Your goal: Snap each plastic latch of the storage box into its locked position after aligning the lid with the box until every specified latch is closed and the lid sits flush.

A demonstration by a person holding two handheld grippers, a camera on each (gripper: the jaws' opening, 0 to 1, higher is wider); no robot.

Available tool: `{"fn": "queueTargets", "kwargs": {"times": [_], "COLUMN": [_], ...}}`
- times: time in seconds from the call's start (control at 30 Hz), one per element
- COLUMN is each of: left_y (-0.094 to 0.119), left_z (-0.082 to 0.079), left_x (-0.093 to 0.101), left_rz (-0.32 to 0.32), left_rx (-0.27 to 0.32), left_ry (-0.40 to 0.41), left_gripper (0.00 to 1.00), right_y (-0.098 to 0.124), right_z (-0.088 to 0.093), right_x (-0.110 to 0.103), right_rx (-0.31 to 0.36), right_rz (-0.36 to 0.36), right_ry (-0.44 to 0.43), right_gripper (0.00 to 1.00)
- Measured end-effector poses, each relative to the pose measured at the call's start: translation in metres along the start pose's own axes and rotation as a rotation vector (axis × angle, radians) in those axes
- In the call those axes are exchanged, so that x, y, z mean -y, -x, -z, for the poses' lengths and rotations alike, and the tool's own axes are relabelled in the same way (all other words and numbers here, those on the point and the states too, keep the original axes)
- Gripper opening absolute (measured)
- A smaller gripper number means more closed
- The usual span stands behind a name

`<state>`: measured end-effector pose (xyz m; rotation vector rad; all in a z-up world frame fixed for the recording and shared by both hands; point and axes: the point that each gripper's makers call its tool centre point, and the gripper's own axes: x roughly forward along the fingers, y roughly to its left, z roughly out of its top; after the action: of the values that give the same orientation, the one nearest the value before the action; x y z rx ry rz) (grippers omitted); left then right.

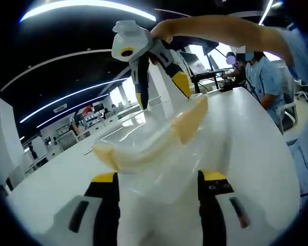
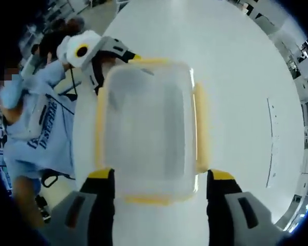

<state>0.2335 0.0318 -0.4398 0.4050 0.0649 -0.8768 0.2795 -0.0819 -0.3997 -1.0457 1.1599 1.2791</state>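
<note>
Straddling the near end of a clear plastic storage box with pale yellow latches (image 2: 148, 134), the right gripper (image 2: 160, 185) holds its black, yellow-tipped fingers (image 2: 103, 205) spread wide, one either side of the box; whether they touch it I cannot tell. In the left gripper view, the left gripper (image 1: 158, 188) likewise has its fingers (image 1: 109, 205) parted around the box (image 1: 153, 148), close up and blurred. Across the box, the right gripper (image 1: 141, 95) points its fingers down at the far rim. The box rests on a glossy white counter (image 2: 236, 77). A person in a light blue shirt (image 1: 264, 77) sits beyond the counter.
</note>
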Motion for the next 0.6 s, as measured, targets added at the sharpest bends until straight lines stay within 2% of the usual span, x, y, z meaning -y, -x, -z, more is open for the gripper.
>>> {"fn": "queueTargets", "kwargs": {"times": [0.33, 0.6], "left_y": [-0.0012, -0.0017], "left_z": [0.0009, 0.0008], "left_x": [-0.002, -0.0032], "left_rz": [-0.003, -0.011], "left_rx": [0.0, -0.001], "left_ry": [0.0, -0.004], "left_gripper": [0.59, 0.58], "right_y": [-0.0064, -0.0089], "right_z": [-0.0021, -0.0003], "right_x": [0.0024, -0.0006], "right_rx": [-0.071, -0.057], "right_rz": [-0.089, -0.134], "right_ry": [0.03, 0.033], "right_gripper": [0.75, 0.75]}}
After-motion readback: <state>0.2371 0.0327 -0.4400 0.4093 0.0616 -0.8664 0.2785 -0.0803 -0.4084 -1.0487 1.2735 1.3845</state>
